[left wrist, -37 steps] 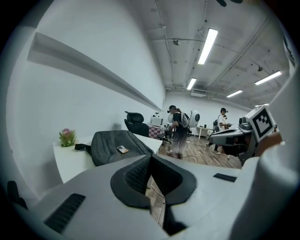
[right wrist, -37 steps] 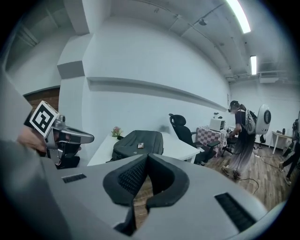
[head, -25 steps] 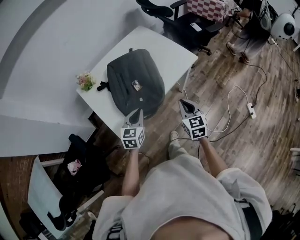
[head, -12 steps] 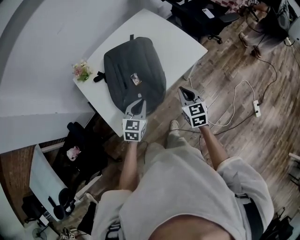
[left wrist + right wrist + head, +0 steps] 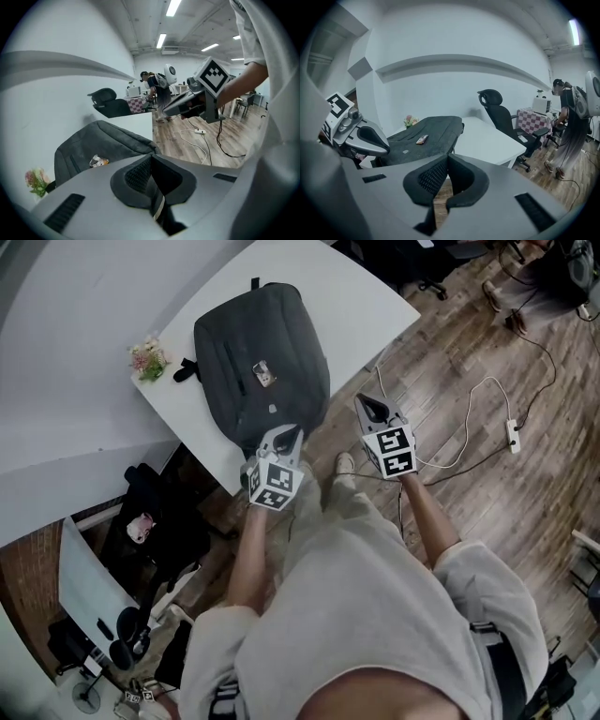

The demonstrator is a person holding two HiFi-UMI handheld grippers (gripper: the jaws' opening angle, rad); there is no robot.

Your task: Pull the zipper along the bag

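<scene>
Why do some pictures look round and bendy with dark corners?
Left gripper view: wide-angle lens, so the wall stripe curves and corners go dark; the ceiling lights glare white. Right gripper view: same bending, though the backpack looks sharp. Head view: milder bending, no dark ring.

**Even light, heavy fisheye**

Cool, flat indoor light from ceiling strips (image 5: 164, 40), far right in the left gripper view, with slight glare there. Shadows are soft. Both gripper views are strongly barrel-distorted, with black vignette at the corners. Head view bends at its edges. The bag (image 5: 261, 362) reads dark, low detail.
</scene>
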